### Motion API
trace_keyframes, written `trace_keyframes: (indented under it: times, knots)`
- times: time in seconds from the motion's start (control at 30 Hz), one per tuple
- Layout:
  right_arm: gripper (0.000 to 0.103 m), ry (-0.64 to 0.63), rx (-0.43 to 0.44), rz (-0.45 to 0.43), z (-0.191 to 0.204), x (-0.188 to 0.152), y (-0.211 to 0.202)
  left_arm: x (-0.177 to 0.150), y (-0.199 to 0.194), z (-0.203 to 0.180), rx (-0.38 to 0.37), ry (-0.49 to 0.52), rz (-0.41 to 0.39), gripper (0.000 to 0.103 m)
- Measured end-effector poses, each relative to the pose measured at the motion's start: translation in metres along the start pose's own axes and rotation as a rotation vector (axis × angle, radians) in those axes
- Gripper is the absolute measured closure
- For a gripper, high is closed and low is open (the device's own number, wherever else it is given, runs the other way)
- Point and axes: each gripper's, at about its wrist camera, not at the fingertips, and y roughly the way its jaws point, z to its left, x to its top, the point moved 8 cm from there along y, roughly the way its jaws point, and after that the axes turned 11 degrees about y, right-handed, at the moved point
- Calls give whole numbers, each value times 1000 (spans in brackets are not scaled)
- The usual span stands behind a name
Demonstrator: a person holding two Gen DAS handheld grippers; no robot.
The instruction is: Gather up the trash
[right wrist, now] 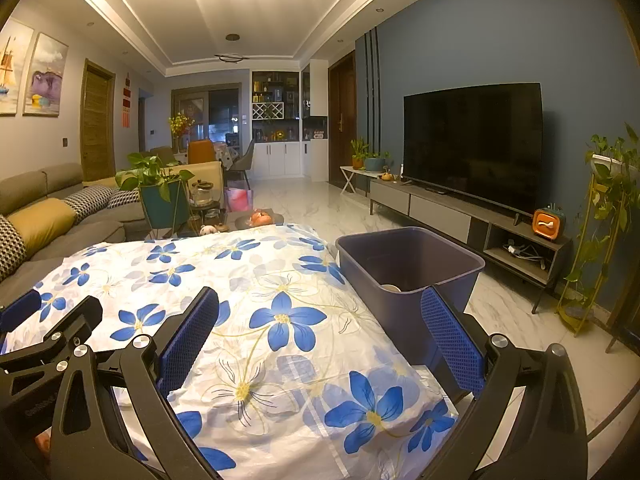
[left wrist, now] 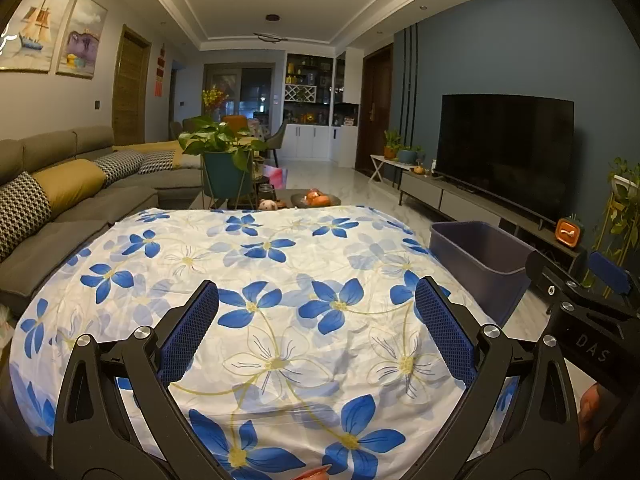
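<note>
Left claw (left wrist: 316,308): fingers spread wide, nothing held, hung over the flowered cloth (left wrist: 280,280) covering the desk. Right claw (right wrist: 320,316): fingers likewise wide apart, empty, held over the cloth's right edge with the right pad (right wrist: 452,340) seen against the bin (right wrist: 408,264).

Bin: dark blue, rectangular, open top, placed just beside the desk's right side. Its long axis is seen running away from the cameras, toward the TV stand (right wrist: 480,220). Only its far corner and rim are shown in the left view; the interior is shown only in the right view, where a pale rounded item (right wrist: 390,288), too small to identify, lies at the near wall. No trash is seen on the cloth.

The right claw's body is caught at the right edge of the left view, with the letters "DAS" (left wrist: 592,348) readable on it. The left claw's body is caught at the left edge of the right view; its lettering is too faint to read.

Beyond: sofa (left wrist: 60,200) left, TV (right wrist: 472,144) right, a fruit bowl (left wrist: 316,199) past the desk's far edge.
</note>
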Motion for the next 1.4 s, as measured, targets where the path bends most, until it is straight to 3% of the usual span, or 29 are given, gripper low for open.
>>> trace_keyframes:
  times: [1.4]
  knots:
    - [5,-3,3,-5,0,3,2,5,1,-3,0,-2,-5,6]
